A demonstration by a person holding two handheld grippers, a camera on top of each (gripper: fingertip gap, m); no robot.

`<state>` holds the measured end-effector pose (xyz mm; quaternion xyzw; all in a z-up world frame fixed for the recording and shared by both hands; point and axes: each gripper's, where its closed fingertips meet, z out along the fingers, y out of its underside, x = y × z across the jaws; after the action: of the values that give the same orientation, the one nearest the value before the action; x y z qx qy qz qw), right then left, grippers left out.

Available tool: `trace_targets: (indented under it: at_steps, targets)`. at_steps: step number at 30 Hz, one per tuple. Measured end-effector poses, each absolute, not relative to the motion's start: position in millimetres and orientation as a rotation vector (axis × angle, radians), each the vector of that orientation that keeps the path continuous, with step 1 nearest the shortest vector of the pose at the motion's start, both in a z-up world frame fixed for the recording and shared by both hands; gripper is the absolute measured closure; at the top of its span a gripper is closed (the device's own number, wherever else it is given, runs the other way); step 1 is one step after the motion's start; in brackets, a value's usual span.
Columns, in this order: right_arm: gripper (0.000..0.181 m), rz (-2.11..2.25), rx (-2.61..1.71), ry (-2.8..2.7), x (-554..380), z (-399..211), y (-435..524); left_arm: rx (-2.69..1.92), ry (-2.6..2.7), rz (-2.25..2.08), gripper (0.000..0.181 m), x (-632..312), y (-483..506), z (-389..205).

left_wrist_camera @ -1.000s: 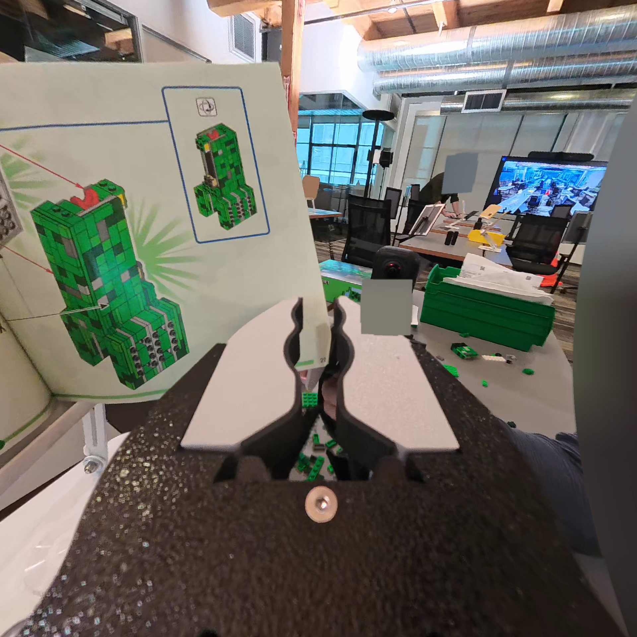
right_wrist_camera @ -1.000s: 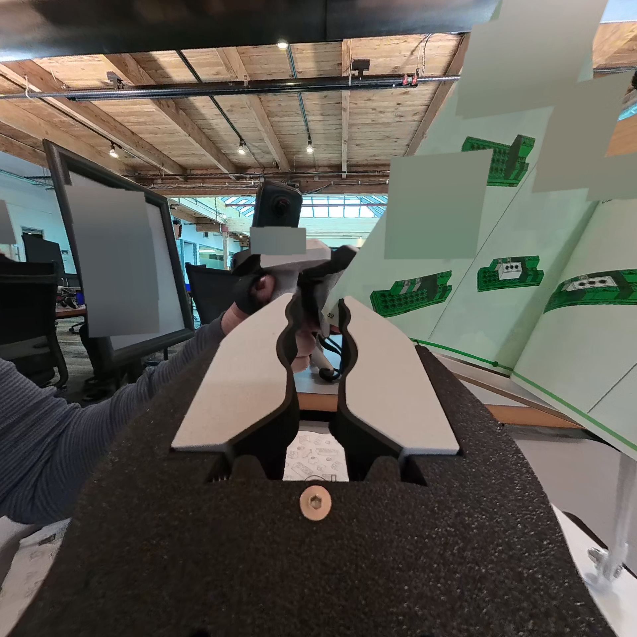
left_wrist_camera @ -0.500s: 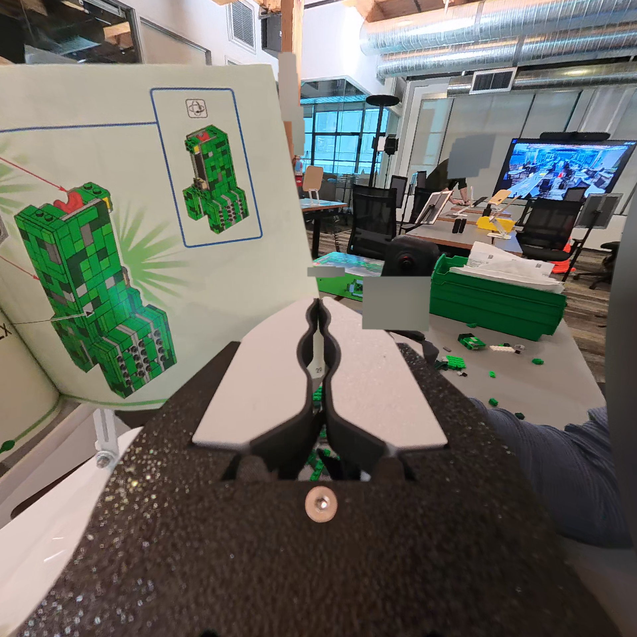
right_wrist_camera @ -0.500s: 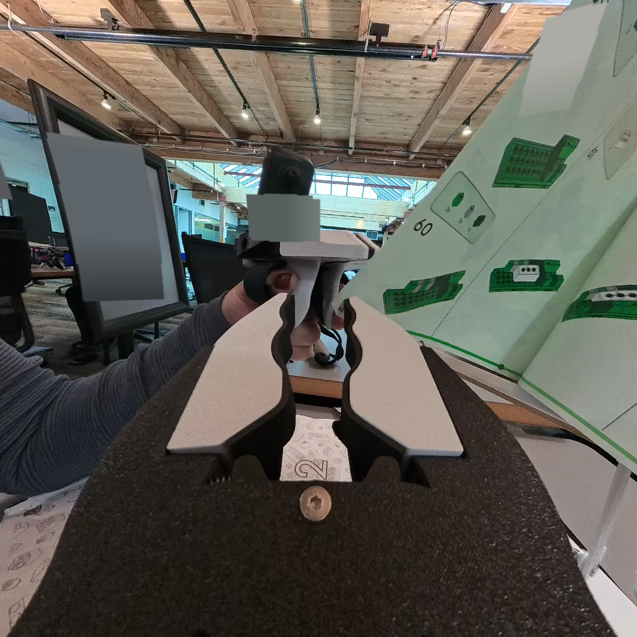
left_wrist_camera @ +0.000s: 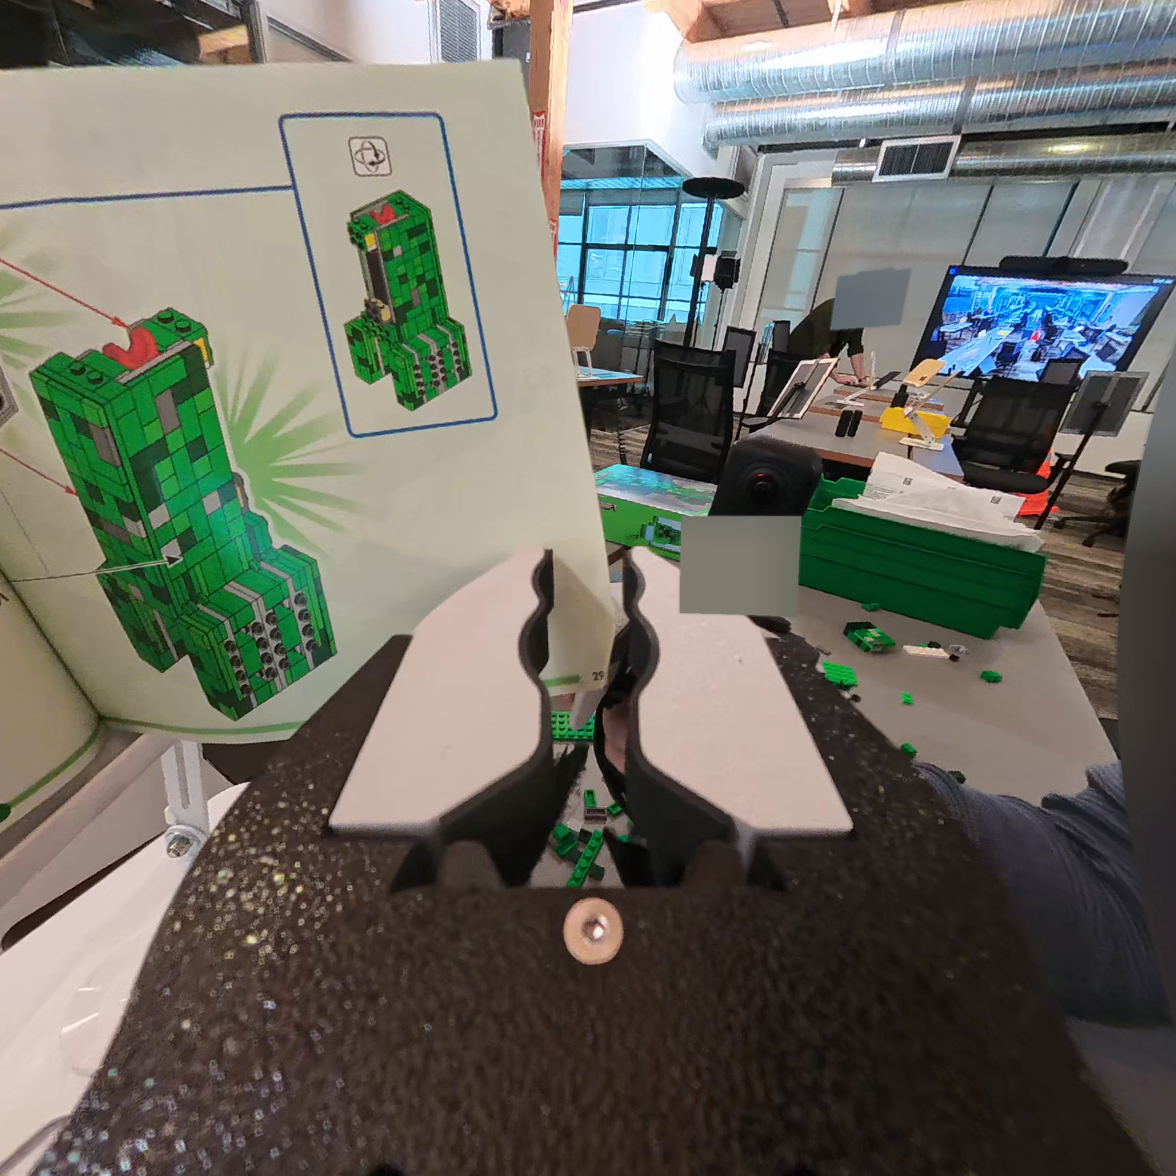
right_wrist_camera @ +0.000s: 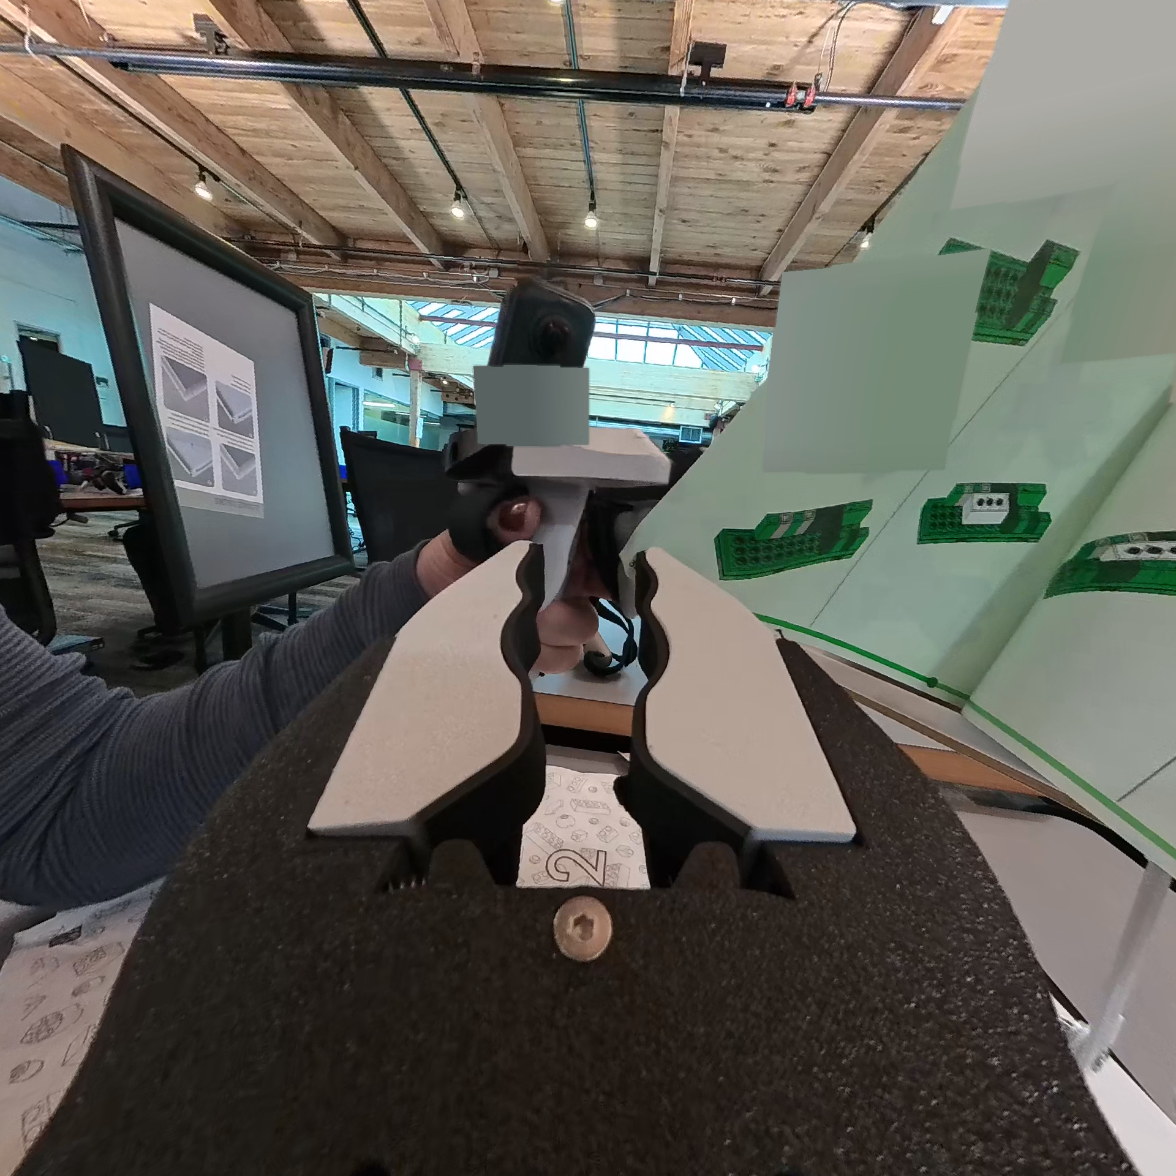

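1. Both grippers stood with their jaws apart: the left gripper [left_wrist_camera: 585,566] had the lower corner of the instruction booklet [left_wrist_camera: 267,394] between its parted fingers without clamping it, and the right gripper [right_wrist_camera: 585,560] held nothing.
2. Largest of all was that booklet, propped upright and open on a pale stand, its page showing a green block figure; seen from the right gripper, its other pages [right_wrist_camera: 954,541] rose to the right of the fingers.
3. Beyond the booklet's free edge lay the grey table [left_wrist_camera: 1018,700], and well back on it a green bin [left_wrist_camera: 916,573] stuffed with white papers.
4. A green printed box [left_wrist_camera: 655,503] sat on the table just behind the booklet's corner.
5. Left of the booklet, from the right gripper's side, a dark-framed board [right_wrist_camera: 210,394] stood on the floor.
6. A hand [right_wrist_camera: 560,611] in a grey ribbed sleeve gripped the left gripper [right_wrist_camera: 573,503], which was touching the booklet's corner.
7. Under the right gripper, near the booklet's stand, lay a white printed paper bag [right_wrist_camera: 585,846].
8. Smallest were the loose green bricks [left_wrist_camera: 859,636] scattered on the table before the bin, more of them [left_wrist_camera: 579,846] showing below the booklet's corner.
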<state>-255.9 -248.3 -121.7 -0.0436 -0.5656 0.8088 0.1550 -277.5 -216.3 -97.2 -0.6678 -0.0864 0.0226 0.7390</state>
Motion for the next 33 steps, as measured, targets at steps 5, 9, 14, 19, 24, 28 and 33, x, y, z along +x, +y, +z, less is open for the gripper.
trace_targets:
  at_steps: [5, 9, 14, 19, 24, 28, 33]
  targets:
    - [0.155, 2.318, -0.122, -1.620, -255.5, -121.5, -248.3, -1.457, -0.200, 0.030, 0.181, -278.3, -217.3, -96.2]
    - [0.154, 2.324, -0.164, -1.600, -259.6, -120.5, -244.4, -1.443, -0.210, 0.002, 0.181, -278.6, -220.0, -94.4]
    - [0.146, 2.392, -0.281, -1.453, -270.0, -110.3, -226.0, -1.355, -0.207, -0.115, 0.181, -275.5, -227.4, -85.2]
    - [0.153, 2.414, -0.358, -1.330, -276.1, -99.4, -216.4, -1.314, -0.206, -0.217, 0.181, -273.3, -230.4, -83.3]
    - [0.159, 2.330, -0.427, -1.321, -284.9, -99.2, -220.5, -1.323, -0.192, -0.259, 0.180, -269.1, -227.8, -85.0]
    - [0.157, 2.304, -0.421, -1.355, -285.0, -100.8, -227.9, -1.318, -0.166, -0.312, 0.181, -262.5, -226.1, -84.0]
    - [0.157, 2.311, -0.412, -1.373, -284.3, -102.1, -230.7, -1.348, -0.187, -0.275, 0.181, -267.0, -224.5, -89.0]
